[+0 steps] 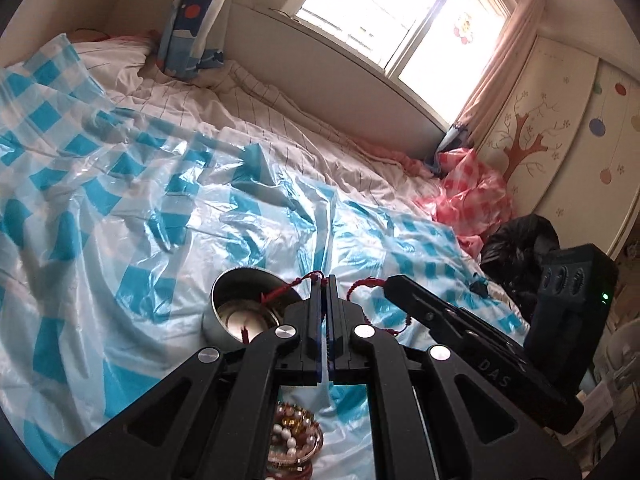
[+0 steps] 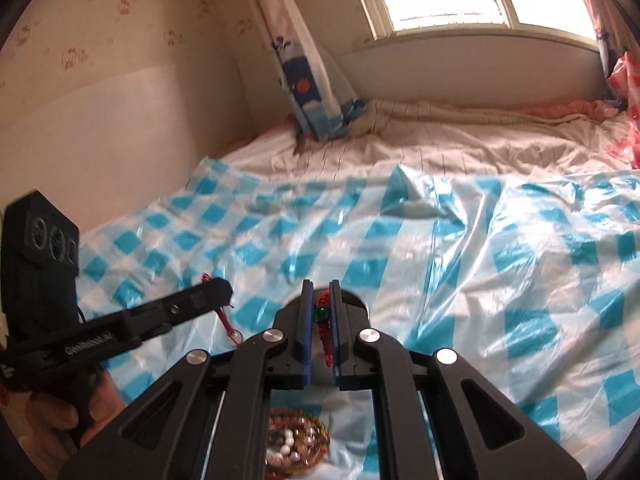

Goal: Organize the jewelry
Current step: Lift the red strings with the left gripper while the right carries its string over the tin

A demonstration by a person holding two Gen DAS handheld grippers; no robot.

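Observation:
A red braided cord bracelet with a green bead is stretched between both grippers above the bed. My left gripper is shut on one end of the cord. My right gripper is shut on the bracelet at its green bead; it also shows in the left wrist view. The left gripper shows in the right wrist view with red cord hanging from it. A round steel tin stands open just left of the left gripper. A dish of pearl and bead jewelry lies below the grippers, also in the right wrist view.
A blue-and-white checked plastic sheet covers the bed. A crumpled pink checked sheet and a black bag lie at the bed's right side by a painted wardrobe. A patterned curtain hangs at the bed's far edge below the window.

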